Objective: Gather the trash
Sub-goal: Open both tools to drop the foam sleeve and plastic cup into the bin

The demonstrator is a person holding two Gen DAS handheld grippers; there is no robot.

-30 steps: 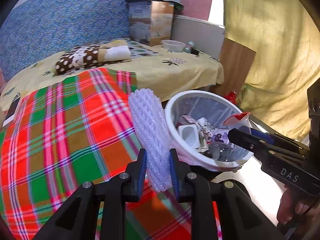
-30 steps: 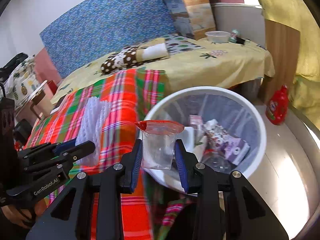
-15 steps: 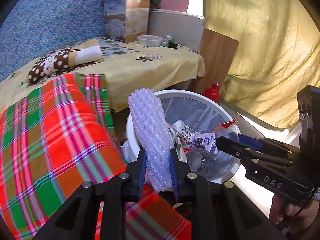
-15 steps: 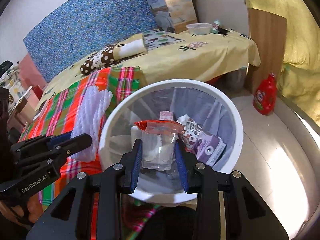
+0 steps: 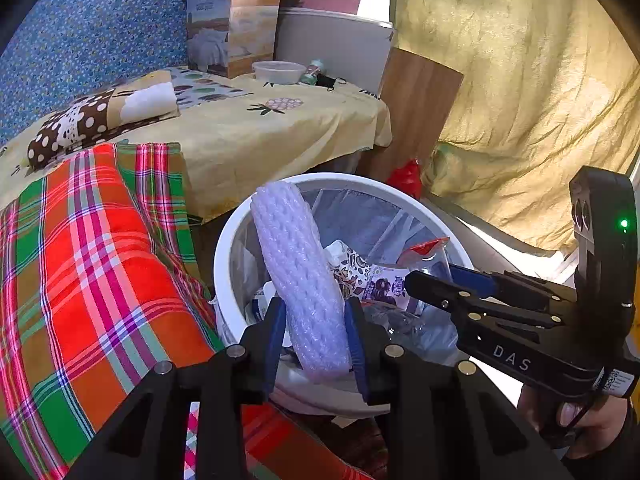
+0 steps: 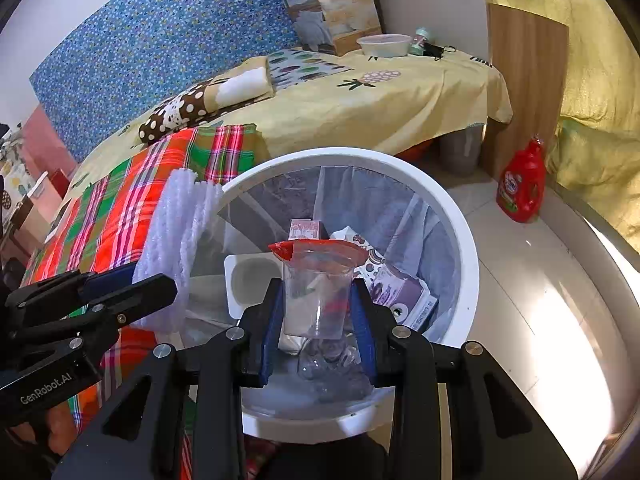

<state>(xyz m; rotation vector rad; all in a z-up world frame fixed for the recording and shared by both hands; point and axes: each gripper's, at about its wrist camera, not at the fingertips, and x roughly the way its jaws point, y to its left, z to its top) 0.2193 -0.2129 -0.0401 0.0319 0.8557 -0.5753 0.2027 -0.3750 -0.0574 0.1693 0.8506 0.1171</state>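
My left gripper is shut on a white foam net sleeve, held upright over the near rim of the white trash bin. The sleeve also shows in the right wrist view, at the bin's left rim. My right gripper is shut on a clear plastic bag with a red zip top, held above the open bin. The bin holds a purple carton, a white tray and other wrappers. The right gripper also shows in the left wrist view.
A red-green plaid cloth covers the surface left of the bin. Behind it is a yellow-sheeted bed with a spotted pillow and a box. A red detergent bottle stands on the floor by a wooden panel.
Both grippers have moved right from over the plaid cloth to over the bin, each still holding its item. The bin now fills the middle of both views.
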